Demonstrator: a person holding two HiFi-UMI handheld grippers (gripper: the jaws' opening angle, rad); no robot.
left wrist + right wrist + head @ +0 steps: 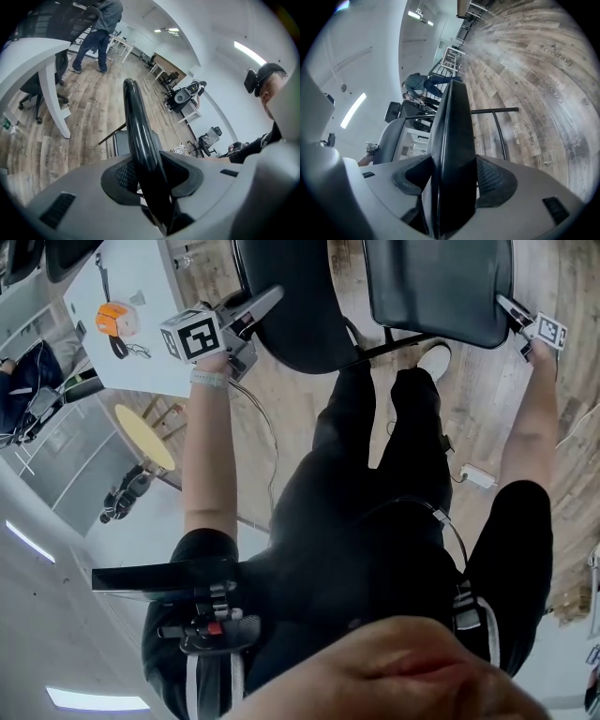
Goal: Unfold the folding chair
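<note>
We see the folding chair in glossy black (both padded panels alike). The left tool is grey, its cube white with black square markers. The floor shows pale brown wood grain; the tabletop is white, bearing an orange object.

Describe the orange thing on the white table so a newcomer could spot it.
Look at the white table in the head view's upper left. Near its left edge lies the orange thing, boxy, with a black cord trailing from it. It is the only brightly coloured item there.
</note>
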